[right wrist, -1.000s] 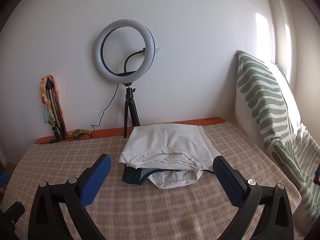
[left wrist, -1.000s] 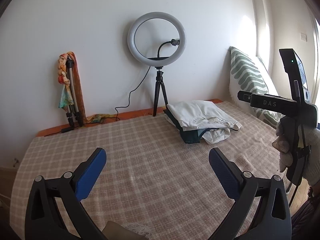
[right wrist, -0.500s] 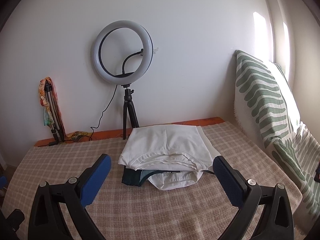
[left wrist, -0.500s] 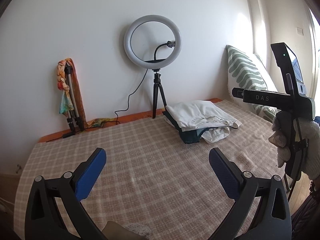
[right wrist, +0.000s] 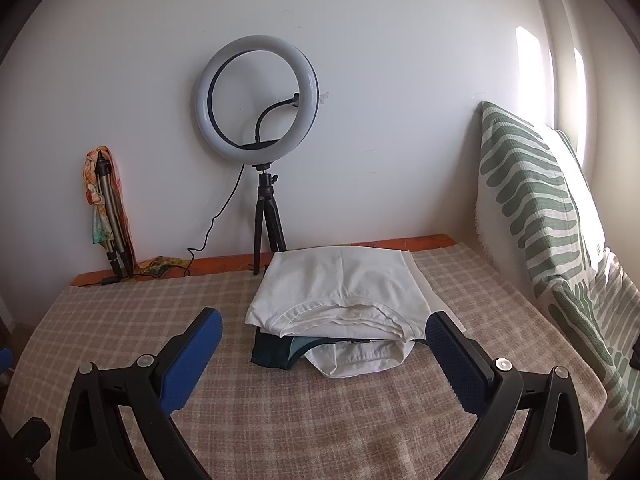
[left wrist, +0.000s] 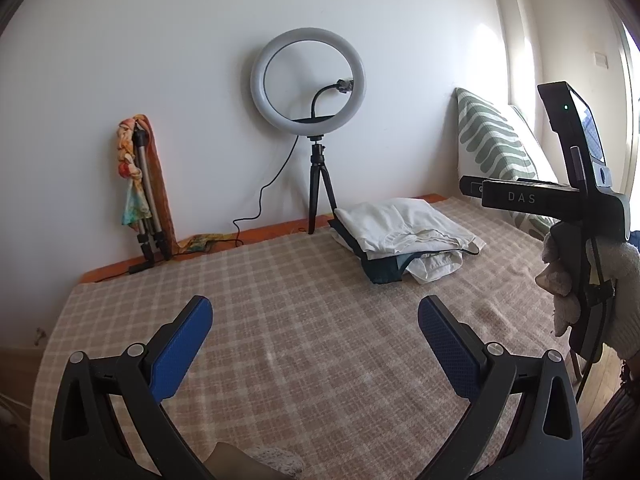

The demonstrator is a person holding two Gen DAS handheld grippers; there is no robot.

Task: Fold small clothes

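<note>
The pile of clothes [right wrist: 340, 312] lies on the bed [right wrist: 120, 320] straight ahead of the right tongs [right wrist: 324, 344] — the nearer ones — its long side running across them. The left tongs [left wrist: 314, 334] see it off to the right. Both are spread wide, holding nothing. No containers in sight.

The left gripper [left wrist: 315, 316] and right gripper [right wrist: 325, 328] both gaped wide — nothing between their blue pads [right wrist: 191, 356].

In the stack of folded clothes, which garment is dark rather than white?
The dark teal garment, sandwiched in the stack: the white folded piece lies on top, another white garment pokes out beside it underneath.
</note>
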